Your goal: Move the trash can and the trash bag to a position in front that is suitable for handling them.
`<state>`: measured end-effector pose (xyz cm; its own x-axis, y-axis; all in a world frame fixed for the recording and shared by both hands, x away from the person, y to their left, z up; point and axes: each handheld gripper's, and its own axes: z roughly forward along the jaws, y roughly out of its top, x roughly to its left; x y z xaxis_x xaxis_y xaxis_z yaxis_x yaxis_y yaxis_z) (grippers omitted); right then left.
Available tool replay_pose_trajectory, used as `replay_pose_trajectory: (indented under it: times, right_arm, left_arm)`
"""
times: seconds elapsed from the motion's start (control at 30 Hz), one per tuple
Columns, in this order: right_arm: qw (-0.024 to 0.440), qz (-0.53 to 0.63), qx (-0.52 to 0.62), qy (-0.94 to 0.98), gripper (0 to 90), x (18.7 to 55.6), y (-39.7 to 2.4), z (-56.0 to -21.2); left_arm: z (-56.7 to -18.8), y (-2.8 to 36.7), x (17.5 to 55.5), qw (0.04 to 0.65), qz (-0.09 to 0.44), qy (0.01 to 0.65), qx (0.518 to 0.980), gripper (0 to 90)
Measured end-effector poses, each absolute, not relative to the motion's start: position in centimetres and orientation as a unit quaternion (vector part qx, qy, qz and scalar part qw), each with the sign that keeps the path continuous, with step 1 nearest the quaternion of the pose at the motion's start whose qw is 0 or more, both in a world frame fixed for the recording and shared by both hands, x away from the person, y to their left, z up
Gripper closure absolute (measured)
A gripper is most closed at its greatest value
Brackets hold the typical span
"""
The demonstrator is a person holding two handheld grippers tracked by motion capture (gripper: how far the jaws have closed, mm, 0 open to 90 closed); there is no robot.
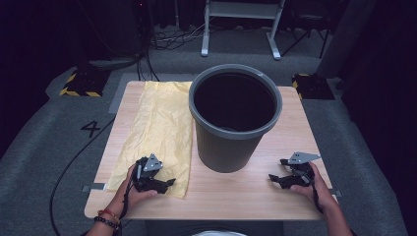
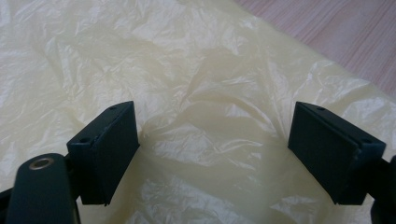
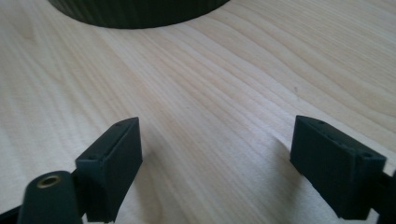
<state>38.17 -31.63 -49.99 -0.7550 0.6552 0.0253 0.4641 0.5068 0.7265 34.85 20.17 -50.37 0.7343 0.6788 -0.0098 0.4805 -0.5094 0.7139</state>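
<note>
High view, left to right. A crumpled, pale yellow plastic bag (image 1: 160, 132) lies flat on the left half of the light wooden worktop (image 1: 246, 189), reaching from the far edge almost to the near edge; its right margin runs just beside the base of the bin. The left gripper (image 1: 167, 183), held in the person's left hand (image 1: 132, 189), rests over the bag's near right corner and points to the right. In the left gripper view, its two black fingers (image 2: 109, 151) stand wide apart, released, with wrinkled bag film lying between and below them; nothing is pinched. Whether the fingers touch the film cannot be told.

At the centre stands an upright grey ribbed waste bin (image 1: 235, 118) with a rolled rim and a dark interior.

At the right, the right gripper (image 1: 276, 169), held in the person's right hand (image 1: 314, 189), sits on bare worktop, well apart from the bag, and points left toward the bin. In the right gripper view, its fingers (image 3: 112, 161) are likewise spread and released over bare wood grain, with the foot of the bin at the top edge of that view.
</note>
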Motion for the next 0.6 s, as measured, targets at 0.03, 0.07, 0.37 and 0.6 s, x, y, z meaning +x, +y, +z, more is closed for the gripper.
replay_pose_trajectory:
  times: [0.03,0.07,0.37,0.6]
  right_arm:
    - [0.118,0.382,0.325,0.857,21.2,38.1,-31.7,-49.8]
    - [0.117,0.393,0.318,0.855,20.8,38.0,-31.6,-49.4]
    - [0.151,0.487,0.267,0.818,26.3,36.2,-30.7,-43.2]
    - [0.186,0.508,0.211,0.814,27.1,35.6,-29.0,-37.7]
  left_arm:
    - [-50.4,20.2,34.8,0.362,0.137,0.338,0.858,16.0]
    - [-50.4,20.2,34.9,0.362,0.137,0.338,0.858,16.0]
    - [-50.4,20.2,34.8,0.362,0.137,0.338,0.858,16.0]
    - [-50.4,20.2,34.9,0.362,0.137,0.338,0.858,16.0]
